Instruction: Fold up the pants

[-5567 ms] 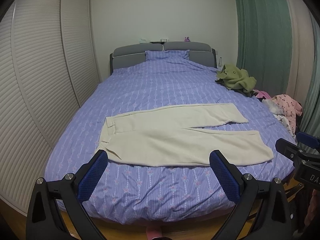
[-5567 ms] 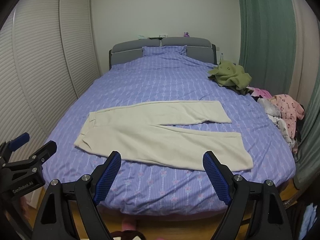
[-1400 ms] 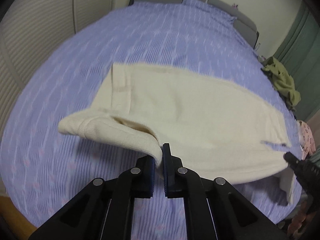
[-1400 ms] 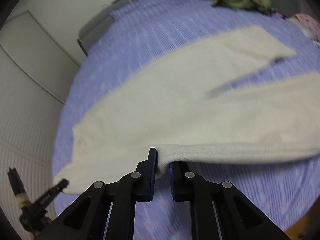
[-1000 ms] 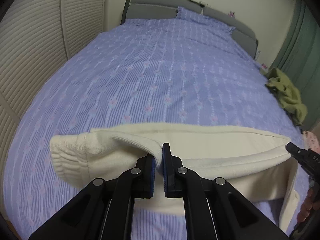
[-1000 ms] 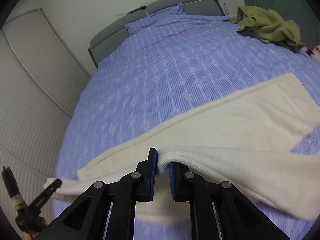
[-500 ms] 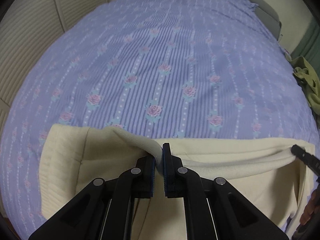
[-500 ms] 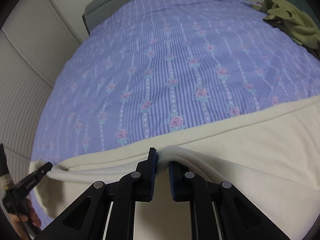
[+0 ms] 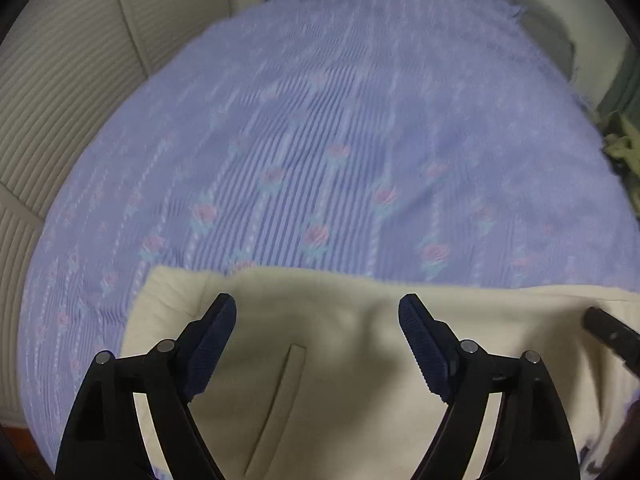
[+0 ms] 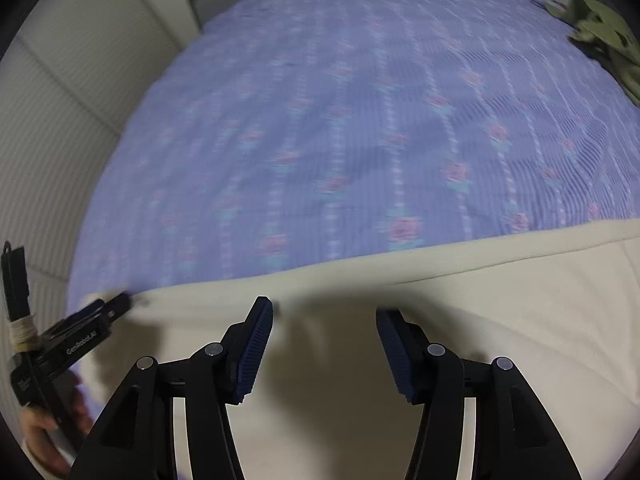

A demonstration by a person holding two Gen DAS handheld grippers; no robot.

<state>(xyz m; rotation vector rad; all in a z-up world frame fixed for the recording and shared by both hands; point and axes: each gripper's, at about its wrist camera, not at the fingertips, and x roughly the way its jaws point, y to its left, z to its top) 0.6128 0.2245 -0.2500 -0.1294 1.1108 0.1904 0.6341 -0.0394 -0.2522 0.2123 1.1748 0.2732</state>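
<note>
- Half a second ago both grippers were pinching the far edge of the pants; since then both sets of jaws have just been opening, the cloth has dropped flat, and nothing sits between the pads.
- Left wrist view: the left gripper (image 9: 318, 344) stands wide, its 2 blue-padded fingers (image 9: 210, 344) well apart above the cream pants (image 9: 320, 380).
- The pants lie folded lengthwise on the bed (image 9: 320, 140), filling the near part of this view; their far edge runs straight across below the rose-print purple cover.
- A pocket slit (image 9: 280, 392) shows between the fingers, and the waistband end (image 9: 160, 304) lies to the left.
- The tip of the right gripper (image 9: 608, 332) pokes in at the right edge, over the cloth.
- A slatted wardrobe (image 9: 80, 80) stands at the left and a green garment (image 9: 624, 148) lies at the right edge of the bed.
- Right wrist view: the right gripper (image 10: 324, 344) is partly open, narrower than the left, over the pants (image 10: 500, 340), pads clear of the cloth.
- The pants (image 10: 500, 340) cover the near bed (image 10: 360, 100), with 2 layered edges visible at the right.
- The left gripper (image 10: 116, 304) shows at the left, held in a hand (image 10: 44, 436), its tip at the corner of the pants.
- The green garment (image 10: 604, 36) lies at the top right.
</note>
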